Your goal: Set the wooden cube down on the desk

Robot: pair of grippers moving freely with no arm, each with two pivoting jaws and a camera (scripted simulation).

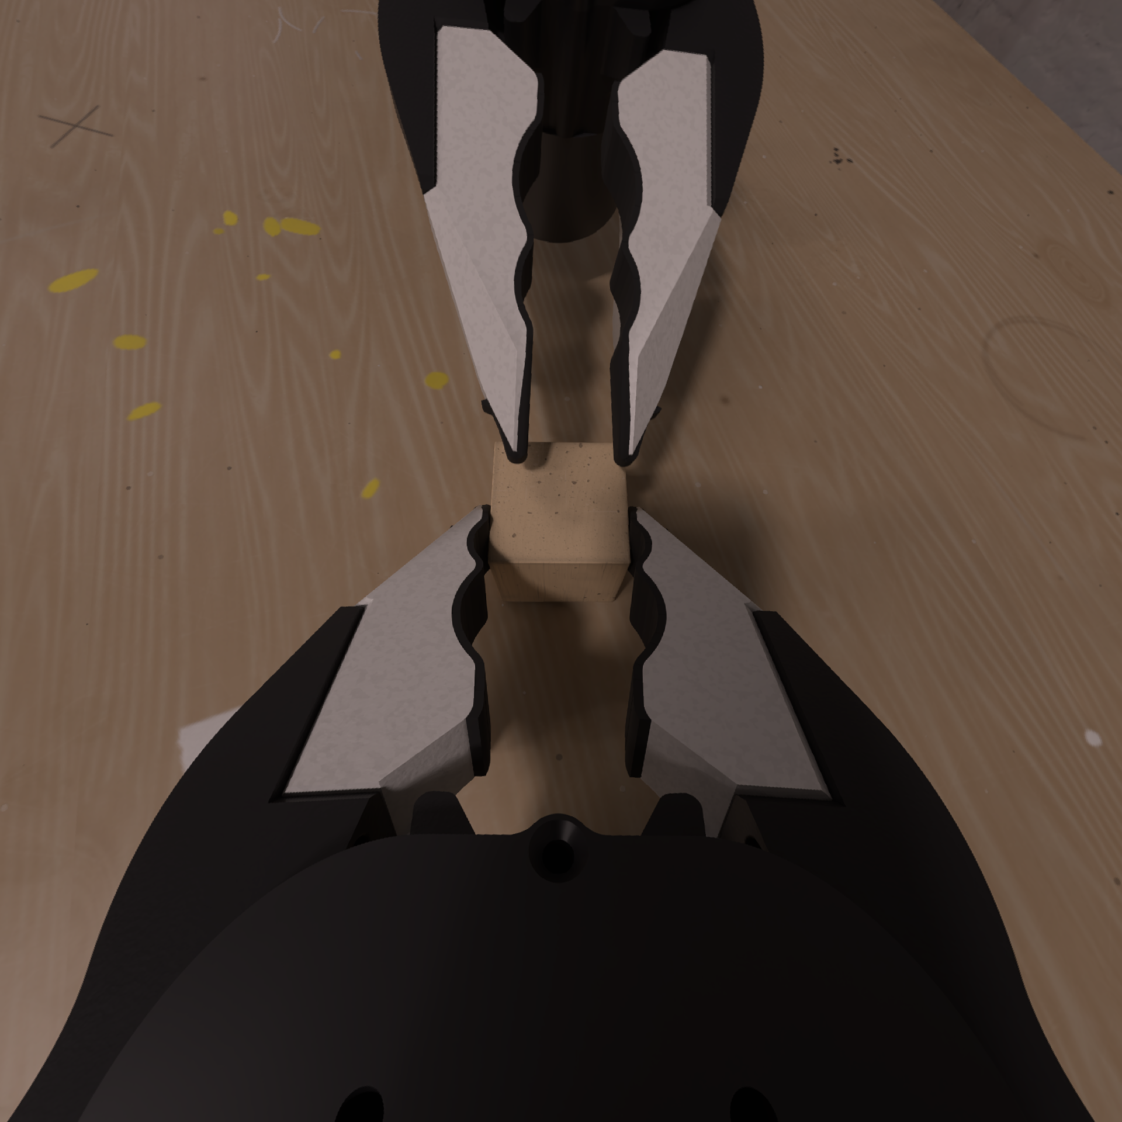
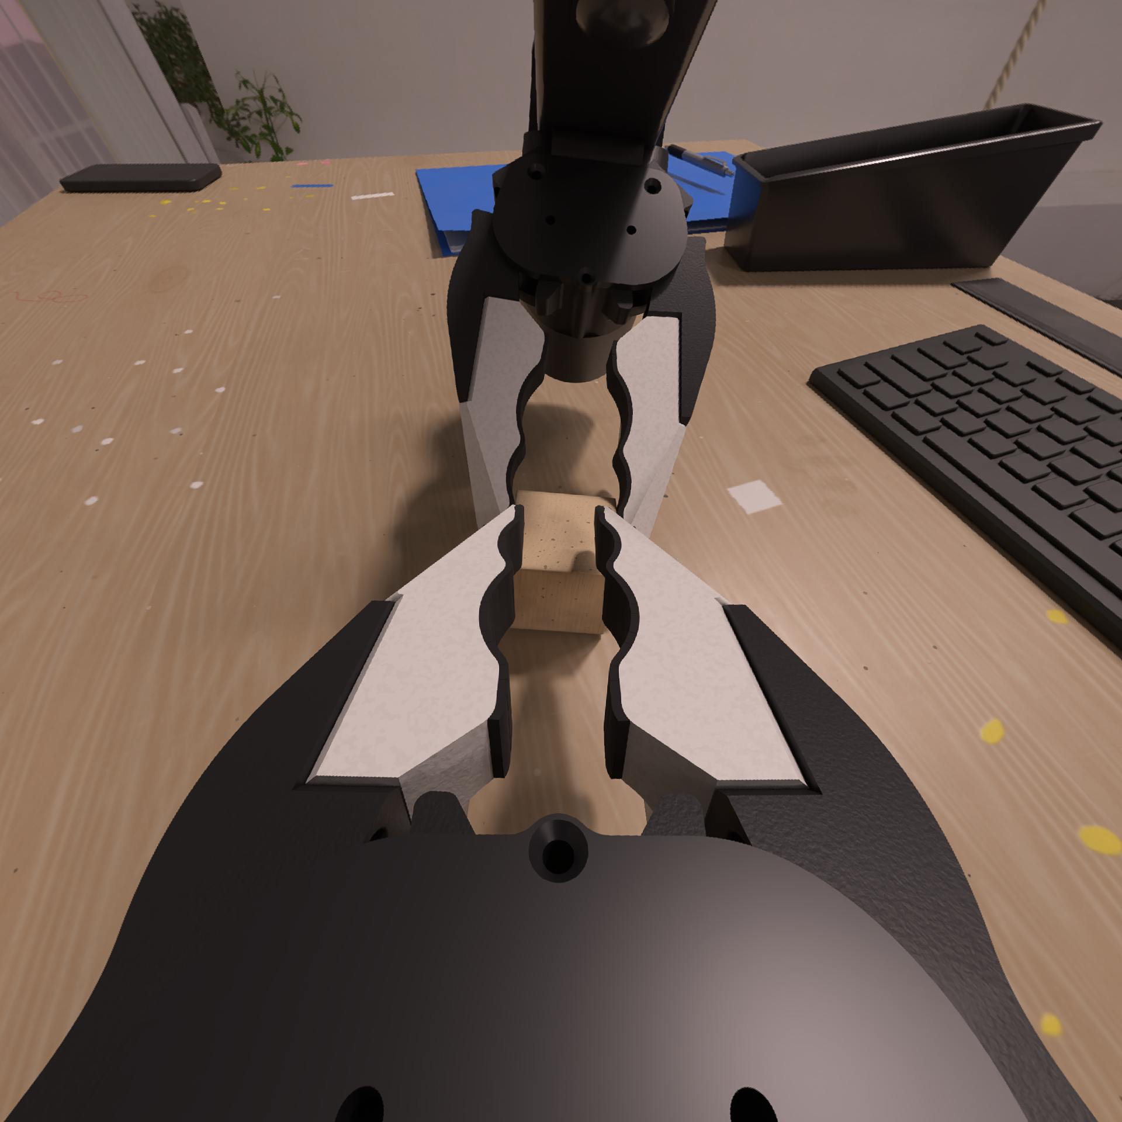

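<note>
A pale wooden cube (image 1: 555,546) sits low over the wooden desk (image 1: 212,546), its shadow right under it; I cannot tell if it touches. My left gripper (image 1: 558,516) is shut on the cube's sides at the fingertips. It also shows in the right wrist view (image 2: 567,504), coming down from the far side. My right gripper (image 2: 558,513) faces it from the opposite side, fingers apart and holding nothing. In the left wrist view (image 1: 571,458) one of its tips overlaps the cube's top far edge. The cube (image 2: 555,601) shows between its fingers.
A black keyboard (image 2: 983,449) lies to the right. A black bin (image 2: 911,200), a blue folder (image 2: 455,188) with a pen (image 2: 698,161) and a flat black slab (image 2: 139,176) sit at the back. A small white square (image 2: 753,495) lies nearby. The desk edge (image 1: 947,121) runs at upper right.
</note>
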